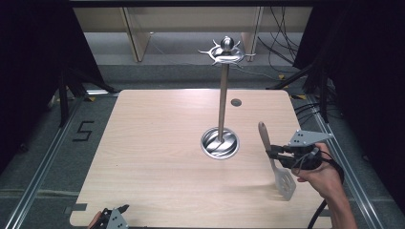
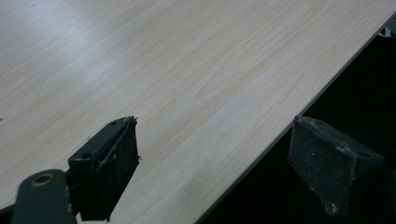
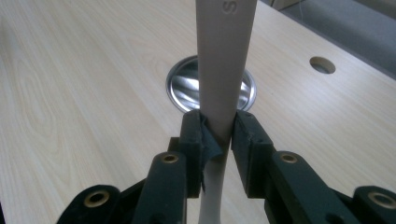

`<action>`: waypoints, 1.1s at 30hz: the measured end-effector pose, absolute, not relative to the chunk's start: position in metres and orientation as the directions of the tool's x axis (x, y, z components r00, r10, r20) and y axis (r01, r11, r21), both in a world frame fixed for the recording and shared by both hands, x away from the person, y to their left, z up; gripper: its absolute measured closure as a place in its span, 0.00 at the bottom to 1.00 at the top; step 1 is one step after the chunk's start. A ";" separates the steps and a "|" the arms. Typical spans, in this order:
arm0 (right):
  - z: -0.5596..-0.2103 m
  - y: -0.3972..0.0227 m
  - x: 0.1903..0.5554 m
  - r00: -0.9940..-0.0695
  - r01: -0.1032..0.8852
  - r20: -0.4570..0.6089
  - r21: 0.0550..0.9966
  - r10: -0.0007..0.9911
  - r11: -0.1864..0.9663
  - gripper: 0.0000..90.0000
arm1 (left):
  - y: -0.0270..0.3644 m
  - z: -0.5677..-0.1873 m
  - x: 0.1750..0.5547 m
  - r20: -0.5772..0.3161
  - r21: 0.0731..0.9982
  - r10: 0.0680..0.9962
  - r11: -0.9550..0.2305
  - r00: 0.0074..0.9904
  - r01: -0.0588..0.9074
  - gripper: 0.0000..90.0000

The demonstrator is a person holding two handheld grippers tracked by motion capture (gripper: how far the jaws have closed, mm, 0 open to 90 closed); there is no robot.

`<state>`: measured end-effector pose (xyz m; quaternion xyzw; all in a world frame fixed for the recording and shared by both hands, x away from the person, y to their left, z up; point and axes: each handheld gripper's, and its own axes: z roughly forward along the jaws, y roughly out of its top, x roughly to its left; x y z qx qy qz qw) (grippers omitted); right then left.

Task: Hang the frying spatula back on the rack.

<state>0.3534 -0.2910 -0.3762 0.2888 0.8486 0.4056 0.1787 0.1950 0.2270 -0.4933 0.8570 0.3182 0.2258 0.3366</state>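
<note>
Left to right: left gripper [image 1: 114, 217], lower left of the frame, jaws apart and empty; one stand [image 1: 222, 95] at centre, hooks bare; right gripper [image 1: 277, 152], centre right, clamped on the one spatula [image 1: 274, 162], held near-upright, handle up, right of and below the hooks.

The right tool [image 3: 219, 135] has its two black jaws clamped on the beige handle [image 3: 225, 60] of a spatula, which rises between them to the top edge. Behind the handle a round metal base [image 3: 184, 88] sits on the wooden tabletop [image 3: 84, 93]. A round hole [image 3: 322, 65] lies farther right.
</note>
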 end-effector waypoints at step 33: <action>-0.339 -0.272 0.366 -0.793 0.232 -0.058 0.891 0.607 0.390 0.83 | 0.225 -0.497 0.196 0.156 0.740 0.727 -0.534 0.669 0.408 0.17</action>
